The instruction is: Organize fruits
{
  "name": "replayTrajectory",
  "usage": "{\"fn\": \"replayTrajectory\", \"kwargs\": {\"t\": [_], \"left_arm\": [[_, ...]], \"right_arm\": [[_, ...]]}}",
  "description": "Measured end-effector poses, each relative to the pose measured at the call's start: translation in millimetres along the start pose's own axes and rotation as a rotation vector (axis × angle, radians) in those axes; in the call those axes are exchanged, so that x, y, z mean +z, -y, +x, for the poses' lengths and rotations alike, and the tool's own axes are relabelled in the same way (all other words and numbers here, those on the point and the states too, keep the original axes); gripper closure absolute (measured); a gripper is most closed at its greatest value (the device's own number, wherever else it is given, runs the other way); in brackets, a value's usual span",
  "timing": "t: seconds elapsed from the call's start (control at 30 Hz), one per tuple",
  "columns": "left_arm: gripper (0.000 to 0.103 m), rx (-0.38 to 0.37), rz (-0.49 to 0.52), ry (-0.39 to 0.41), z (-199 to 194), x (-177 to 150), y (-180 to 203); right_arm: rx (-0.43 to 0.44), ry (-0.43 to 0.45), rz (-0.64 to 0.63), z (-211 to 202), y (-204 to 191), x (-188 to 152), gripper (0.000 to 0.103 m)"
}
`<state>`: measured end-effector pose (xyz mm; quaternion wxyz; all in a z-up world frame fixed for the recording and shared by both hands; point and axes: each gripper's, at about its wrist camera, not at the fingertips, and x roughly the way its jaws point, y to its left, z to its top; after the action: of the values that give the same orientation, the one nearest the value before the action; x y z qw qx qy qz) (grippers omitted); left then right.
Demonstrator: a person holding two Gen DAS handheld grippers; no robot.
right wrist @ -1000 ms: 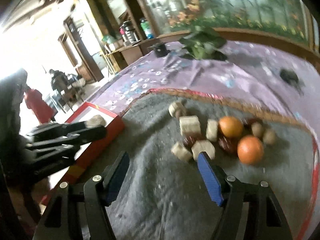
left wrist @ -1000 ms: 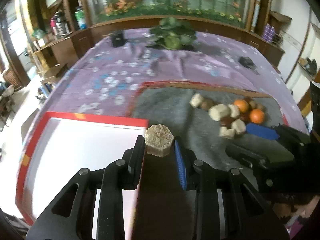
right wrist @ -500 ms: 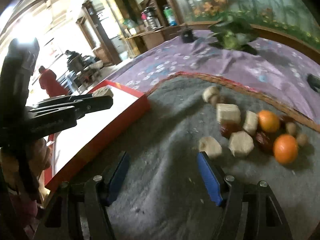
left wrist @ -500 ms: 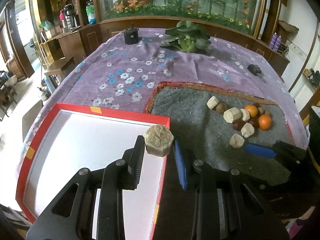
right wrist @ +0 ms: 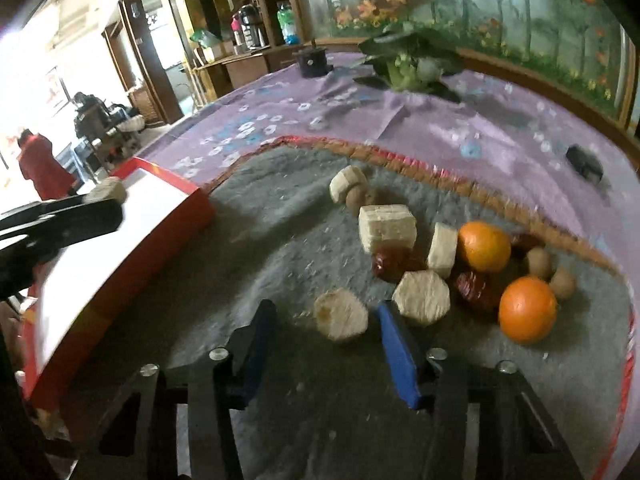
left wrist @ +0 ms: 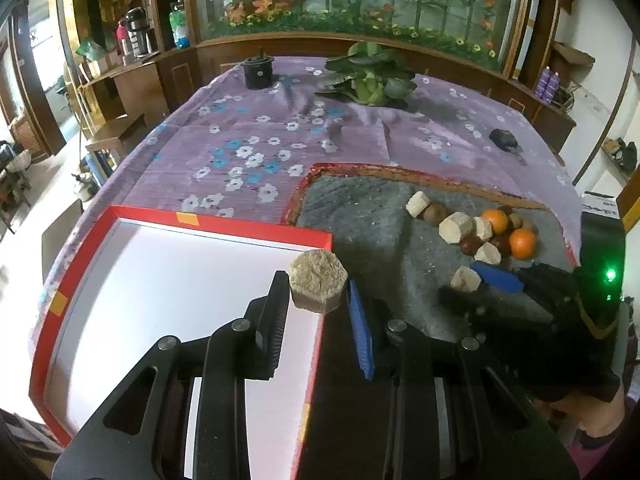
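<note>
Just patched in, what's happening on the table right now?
A person is sorting a pile on the grey mat. The left hand-held gripper is shut on a tan hexagonal chunk, held over the corner of the red-edged white tray, which shows nothing inside. The right hand-held gripper has just been closing, with the nearest tan chunk between its jaws; the pads don't appear to press on it yet. Two oranges, dark red fruits and more chunks lie on the mat.

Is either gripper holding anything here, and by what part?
Left gripper clamps a tan hexagonal piece by its opposite sides. Right gripper, jaws just closing, straddles another piece without pressing it.
</note>
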<state>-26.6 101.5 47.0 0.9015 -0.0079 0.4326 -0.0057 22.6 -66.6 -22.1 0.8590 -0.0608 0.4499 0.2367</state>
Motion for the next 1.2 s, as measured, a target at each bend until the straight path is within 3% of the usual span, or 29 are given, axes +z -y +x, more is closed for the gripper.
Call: {"fn": "replayTrajectory", "kwargs": {"t": [0.03, 0.07, 0.27, 0.6, 0.9, 1.2], "left_arm": [[0.074, 0.005, 0.000, 0.003, -0.8, -0.4, -1.0], [0.074, 0.010, -0.001, 0.005, -1.3, -0.7, -2.5], [0.074, 0.032, -0.028, 0.018, -9.1, -3.0, -15.6], [0.074, 0.087, -0.099, 0.034, -24.1, -5.8, -56.5], [0.074, 0.103, -0.158, -0.025, 0.8, -6.2, -88.3], [0.074, 0.112, -0.186, -0.081, 34.2, -2.2, -101.9]], "right_arm": [[-0.024, -0.002, -0.010, 1.1, -0.7, -0.2, 0.075], [-0.047, -0.002, -0.021, 0.2, -0.9, -1.0, 0.077], [-0.007, 0.016, 0.007, -18.2, 1.8, -6.3, 0.078], [0.168, 0.106, -0.033, -48.3, -52.6, 15.2, 0.078], [0.222, 0.095, -0.121, -21.8, -108.8, 42.0, 0.078], [0.240, 0.027, -0.146, 24.4, -130.9, 60.4, 0.078]]}}
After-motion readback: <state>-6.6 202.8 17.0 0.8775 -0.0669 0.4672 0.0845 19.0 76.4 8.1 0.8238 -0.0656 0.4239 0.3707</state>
